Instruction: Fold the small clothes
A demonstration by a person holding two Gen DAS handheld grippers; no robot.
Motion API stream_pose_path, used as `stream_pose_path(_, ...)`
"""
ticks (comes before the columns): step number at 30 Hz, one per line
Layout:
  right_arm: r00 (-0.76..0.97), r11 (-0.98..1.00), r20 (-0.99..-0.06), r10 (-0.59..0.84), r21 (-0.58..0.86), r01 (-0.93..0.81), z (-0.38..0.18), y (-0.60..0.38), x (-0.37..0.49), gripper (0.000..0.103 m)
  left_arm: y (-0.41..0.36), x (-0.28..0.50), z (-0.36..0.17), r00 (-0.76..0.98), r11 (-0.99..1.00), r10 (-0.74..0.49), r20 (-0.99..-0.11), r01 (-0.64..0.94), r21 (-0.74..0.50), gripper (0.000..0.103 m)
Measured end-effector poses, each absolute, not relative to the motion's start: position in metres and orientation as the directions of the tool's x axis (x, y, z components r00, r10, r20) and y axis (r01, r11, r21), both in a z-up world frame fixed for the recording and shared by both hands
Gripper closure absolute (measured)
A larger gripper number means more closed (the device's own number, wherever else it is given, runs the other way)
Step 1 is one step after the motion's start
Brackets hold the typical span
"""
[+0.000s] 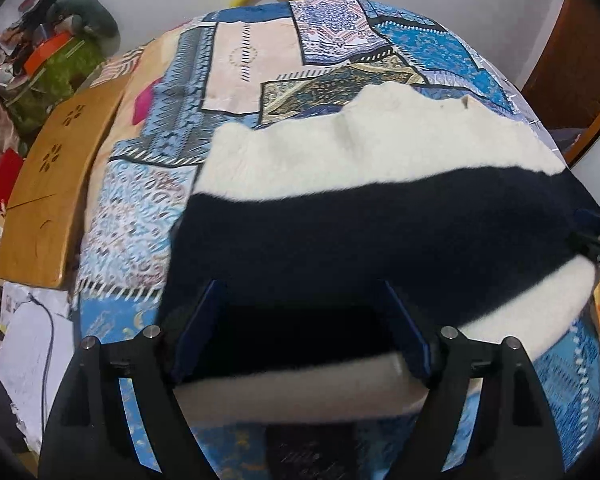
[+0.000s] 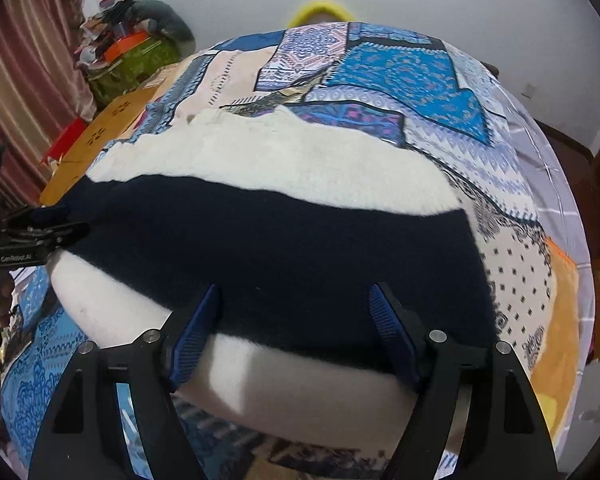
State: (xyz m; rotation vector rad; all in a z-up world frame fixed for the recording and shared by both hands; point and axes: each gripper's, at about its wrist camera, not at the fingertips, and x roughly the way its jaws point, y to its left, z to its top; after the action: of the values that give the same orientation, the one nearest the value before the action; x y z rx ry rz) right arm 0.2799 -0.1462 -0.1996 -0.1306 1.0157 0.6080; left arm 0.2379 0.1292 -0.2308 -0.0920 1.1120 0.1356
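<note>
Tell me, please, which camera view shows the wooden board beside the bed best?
The left wrist view: the wooden board appears large, with its flower-shaped cutouts clear. In the right wrist view, the board is small and far off, and the garment hides its lower end.

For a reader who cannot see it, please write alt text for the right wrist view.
The open right gripper hovers at the near edge of a white and navy garment spread on a patterned bedsheet. The left gripper reaches the garment's left edge.
</note>
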Motion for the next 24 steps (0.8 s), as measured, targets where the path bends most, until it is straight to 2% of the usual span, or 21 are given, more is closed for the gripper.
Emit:
stream_pose_path(8,0.401,0.852,-0.822,0.404,0.179,-0.492,-0.196,-0.167,0.275,0.026,0.141,0.207,-0.225,0.455,0.983,0.091,-0.886,-0.186,0.005,0.021)
stream_pose_path(11,0.412,0.861,-0.821,0.396,0.177,-0.476,-0.194,-0.177,0.273,0.026,0.147,0.2,-0.223,0.444,0.973,0.131,-0.886,-0.228,0.03,0.016)
stream_pose_path(16,0.442,0.874,-0.821,0.36,0.13,-0.468,-0.188,-0.185,0.263,0.026,0.175,0.183,-0.223,0.43,0.931,0.021,-0.903,-0.337,-0.138,0.016)
stream_pose_path(24,0.458,0.873,-0.81,0.365,0.126,-0.472,-0.175,-0.182,0.255,0.026,0.177,0.162,-0.22,0.426,0.892,-0.065,-0.902,-0.381,-0.244,0.016)
